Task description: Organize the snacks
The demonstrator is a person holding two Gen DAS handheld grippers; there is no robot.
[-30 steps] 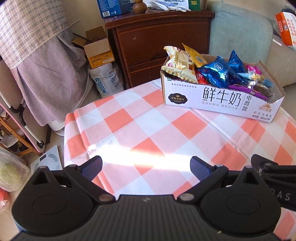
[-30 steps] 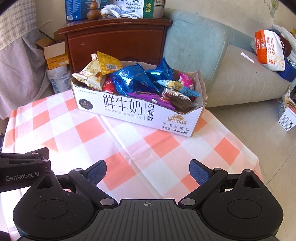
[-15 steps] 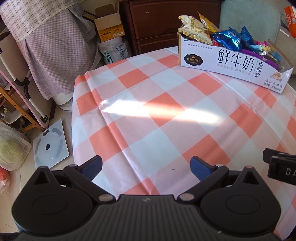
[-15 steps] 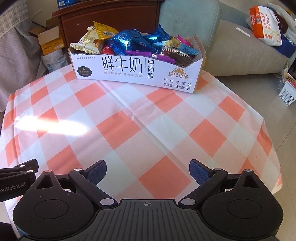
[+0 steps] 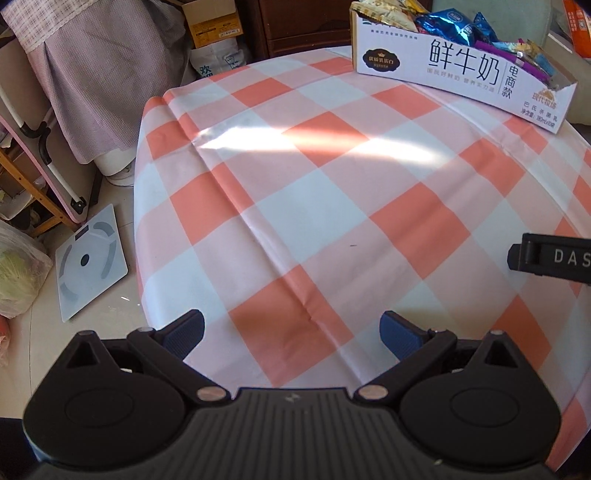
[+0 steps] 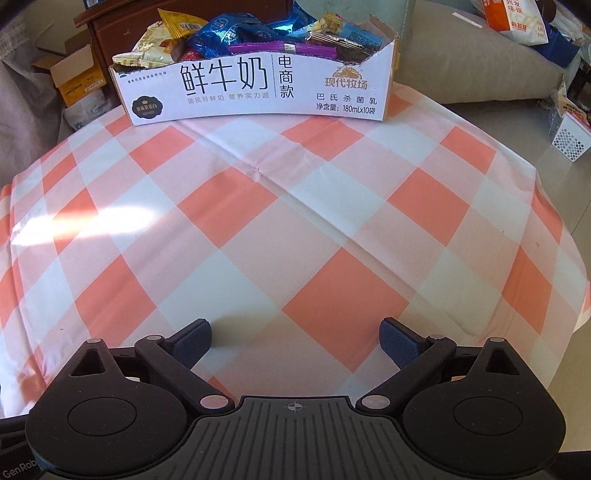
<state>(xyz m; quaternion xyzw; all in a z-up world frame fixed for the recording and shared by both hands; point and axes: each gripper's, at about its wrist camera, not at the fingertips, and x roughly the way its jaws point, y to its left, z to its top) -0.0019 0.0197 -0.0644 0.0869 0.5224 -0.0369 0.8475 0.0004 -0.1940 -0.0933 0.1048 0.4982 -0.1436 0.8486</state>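
Two grippers, left gripper (image 5: 291, 330) and right gripper (image 6: 295, 338), hover spread wide and empty above the checkered tablecloth (image 6: 295, 221); the milk carton of snacks (image 6: 255, 85) sits at twelve o'clock.

- A snack box (image 6: 255, 88) sits at the far edge of the desk (image 6: 295, 229) ahead of me.
- Snack packets (image 6: 236, 33) lie piled inside it.
- A cabinet (image 6: 110, 26) stands behind it.

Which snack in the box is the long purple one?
It's the purple bar lying flat along the front edge of the milk carton box, in front of the crinkly blue bags.
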